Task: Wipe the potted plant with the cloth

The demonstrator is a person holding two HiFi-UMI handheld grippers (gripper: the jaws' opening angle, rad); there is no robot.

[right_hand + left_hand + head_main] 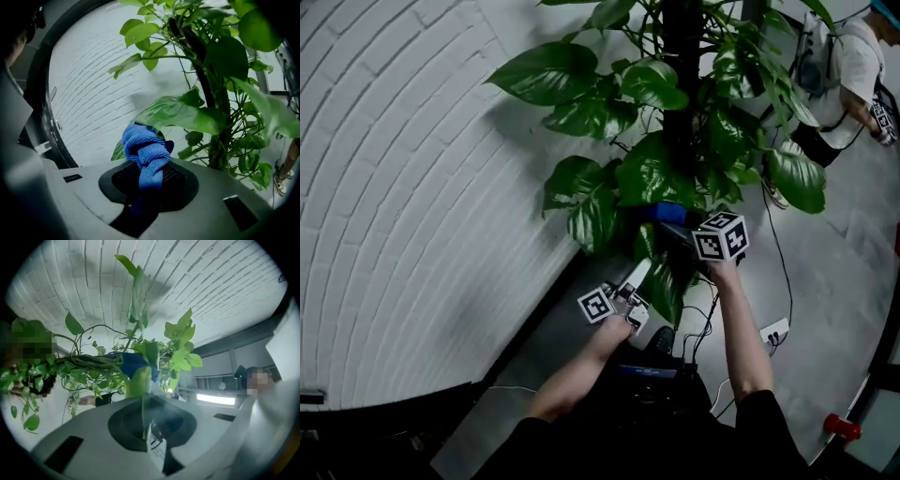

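Observation:
The potted plant [656,169] climbs a dark pole [682,56], with big glossy leaves spread to both sides. My left gripper [644,274] reaches up from below and is shut on a low leaf [667,289]. In the left gripper view that leaf [139,380] runs edge-on between the jaws of the left gripper [144,401]. My right gripper [680,223] is shut on a bunched blue cloth [670,212], held against the foliage just above that leaf. In the right gripper view the cloth [146,152] sticks out of the right gripper [150,180] beneath a broad leaf [183,115].
A curved white brick wall [412,187] stands close behind the plant on the left. A person [844,66] stands at the top right. On the grey floor lie a power strip [774,330] with black cables and a red object [842,427].

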